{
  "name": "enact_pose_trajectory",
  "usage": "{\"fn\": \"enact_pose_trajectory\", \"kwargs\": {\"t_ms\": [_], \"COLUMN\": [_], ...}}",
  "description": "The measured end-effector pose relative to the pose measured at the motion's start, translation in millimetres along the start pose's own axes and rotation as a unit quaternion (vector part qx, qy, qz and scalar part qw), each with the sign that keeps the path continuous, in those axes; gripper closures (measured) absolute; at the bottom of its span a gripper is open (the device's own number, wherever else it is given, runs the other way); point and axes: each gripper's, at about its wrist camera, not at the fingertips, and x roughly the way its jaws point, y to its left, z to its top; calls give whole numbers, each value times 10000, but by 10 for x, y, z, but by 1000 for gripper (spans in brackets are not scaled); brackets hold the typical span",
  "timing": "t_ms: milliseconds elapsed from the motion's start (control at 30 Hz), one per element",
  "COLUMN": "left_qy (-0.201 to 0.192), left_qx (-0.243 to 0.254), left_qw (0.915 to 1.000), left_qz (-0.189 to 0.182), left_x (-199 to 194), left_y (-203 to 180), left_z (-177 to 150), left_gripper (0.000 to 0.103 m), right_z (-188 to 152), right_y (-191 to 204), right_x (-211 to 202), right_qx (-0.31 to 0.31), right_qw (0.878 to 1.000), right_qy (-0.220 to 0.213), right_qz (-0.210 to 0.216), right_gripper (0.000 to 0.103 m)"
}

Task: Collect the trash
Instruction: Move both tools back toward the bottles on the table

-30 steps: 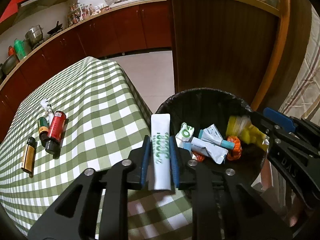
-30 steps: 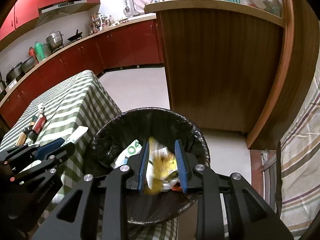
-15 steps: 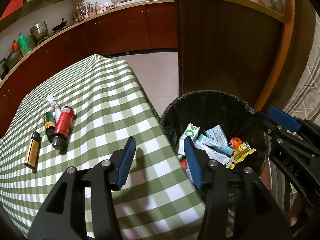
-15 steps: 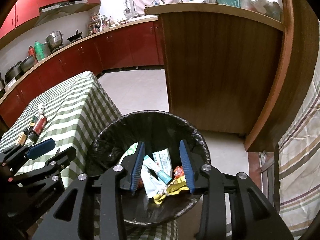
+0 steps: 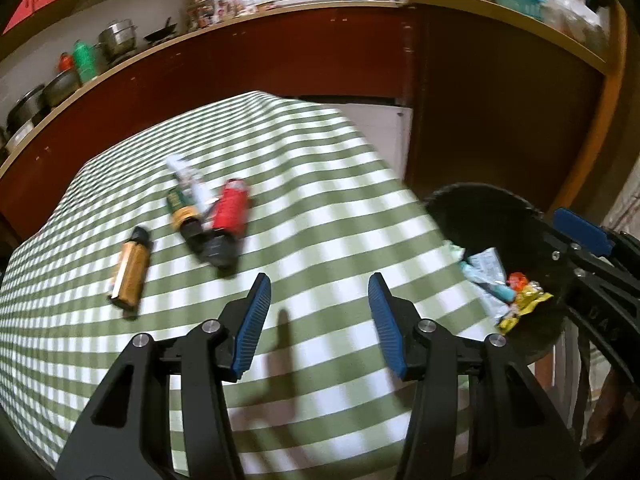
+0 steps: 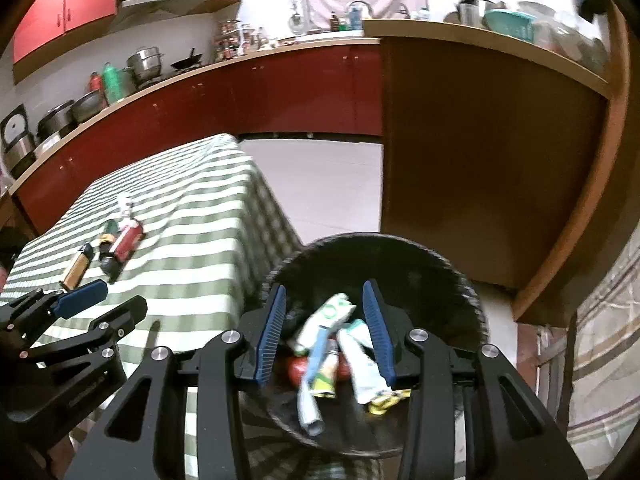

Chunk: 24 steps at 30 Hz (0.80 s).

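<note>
My left gripper stands open over the green checked tablecloth, nothing between its fingers. Ahead of it on the cloth lie a red can, a green and yellow bottle, a white tube and an amber lighter. The black-lined bin stands at the table's right end. My right gripper hovers above the bin with its jaws opening and empty. Below it in the bin lie a white tube with green print, a yellow wrapper and other packets.
A tall wooden counter panel rises just behind the bin. Red cabinets with pots on the worktop line the far wall. Tiled floor lies between table and cabinets. A striped curtain hangs at the right.
The left gripper let go of the white tube and the right one dropped the yellow wrapper, both into the bin. Both jaws widened. The left gripper swung left over the table.
</note>
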Motion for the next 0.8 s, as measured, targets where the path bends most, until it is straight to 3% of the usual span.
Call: {"fn": "enact_pose_trajectory", "kwargs": {"t_ms": [500,600,800], "left_qy": [93,85,154], "left_qx": [-699,-805,-993], "left_qw": [9954,9939,9920], "left_qz": [643,745,763], "left_x": [-35,-7,110], "left_y": [1104,1268,1486], "left_z": [-86,-78,-50], "left_gripper": [52,45,43], "right_z": [157,185,232], "right_y": [846,970,1208], "right_x": [166,206,276], "right_qx": [-503,-574,-677], "right_qw": [9970,9961,9947], "right_qy": [76,98,148], "right_qz": [584,658,765], "right_gripper": [62,62,61]}}
